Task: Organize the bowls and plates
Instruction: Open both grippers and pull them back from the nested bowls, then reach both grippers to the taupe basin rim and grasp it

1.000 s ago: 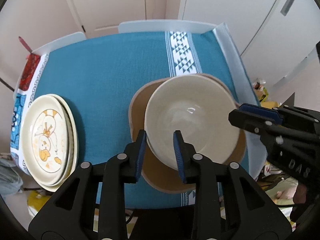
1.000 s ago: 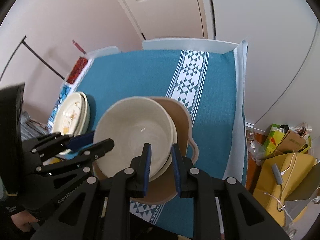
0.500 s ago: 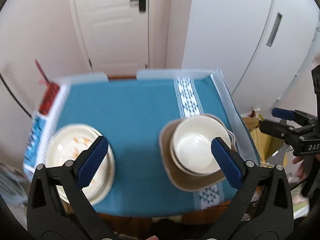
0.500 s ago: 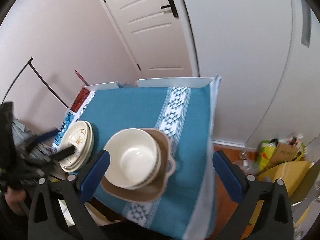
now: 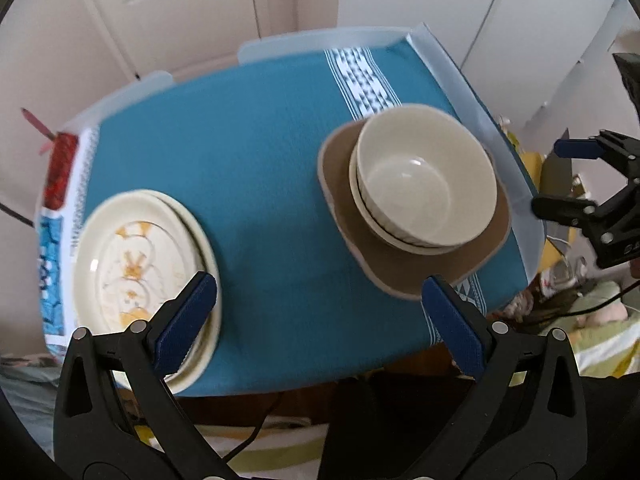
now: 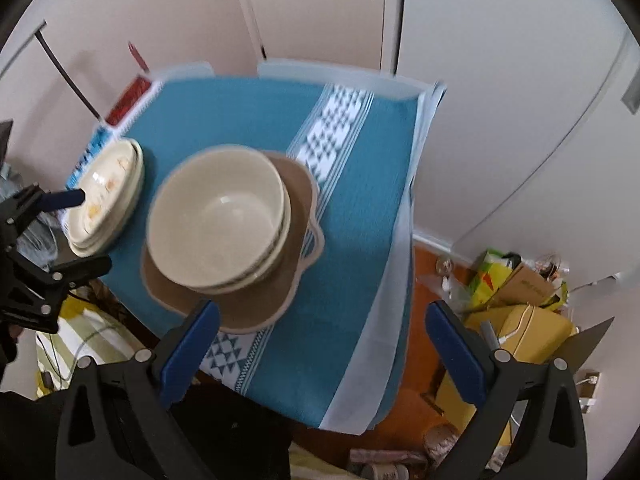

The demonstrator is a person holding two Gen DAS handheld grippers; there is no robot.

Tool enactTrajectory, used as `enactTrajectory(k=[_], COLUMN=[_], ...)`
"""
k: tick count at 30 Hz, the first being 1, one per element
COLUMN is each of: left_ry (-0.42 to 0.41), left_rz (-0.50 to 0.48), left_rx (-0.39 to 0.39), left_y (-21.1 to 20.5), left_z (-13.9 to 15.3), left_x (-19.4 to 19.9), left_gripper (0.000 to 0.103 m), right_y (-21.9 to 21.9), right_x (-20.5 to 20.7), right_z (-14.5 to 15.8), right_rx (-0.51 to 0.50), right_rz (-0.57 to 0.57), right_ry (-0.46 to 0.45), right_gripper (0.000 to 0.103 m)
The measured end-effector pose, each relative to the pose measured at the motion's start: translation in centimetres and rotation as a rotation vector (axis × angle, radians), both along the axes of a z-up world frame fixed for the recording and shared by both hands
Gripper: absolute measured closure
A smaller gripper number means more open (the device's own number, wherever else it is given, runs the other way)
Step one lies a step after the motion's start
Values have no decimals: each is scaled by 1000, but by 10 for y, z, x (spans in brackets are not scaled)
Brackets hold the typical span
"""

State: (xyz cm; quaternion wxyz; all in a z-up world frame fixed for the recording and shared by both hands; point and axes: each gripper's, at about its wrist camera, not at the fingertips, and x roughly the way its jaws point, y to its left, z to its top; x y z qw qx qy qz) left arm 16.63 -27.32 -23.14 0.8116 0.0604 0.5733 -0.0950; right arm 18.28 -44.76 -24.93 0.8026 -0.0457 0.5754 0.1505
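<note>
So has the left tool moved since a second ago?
Yes. The left tool has pulled back from the stacked bowls with its jaws now wide open and empty; the bowls sit on the brown mat.

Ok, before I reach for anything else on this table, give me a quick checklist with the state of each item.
1. Left gripper open and empty: ok.
2. Right gripper open and empty: ok.
3. Cream bowls nested, resting on the brown dish: ok.
4. Plates in one stack: ok, though they sit at the table's near left edge.
5. Brown dish fully on the blue tablecloth: ok.
6. Number of plates in the stack: cannot tell.
</note>
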Motion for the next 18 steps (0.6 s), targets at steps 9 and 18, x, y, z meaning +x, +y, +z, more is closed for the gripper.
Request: enactTrajectory(k=[9, 18], left_ry=[96, 147], left_rz=[-17, -26], left_rx=[-19, -51], left_y=[-8, -15], left_z=[-36, -59], left_x=[14, 25], left_gripper=[3, 20], right_y=[18, 28], right_x=[12, 22], right_z=[-37, -64], right_rx=[-44, -40], right_rz=[53, 42], right_ry=[111, 198], right_gripper=[6, 38])
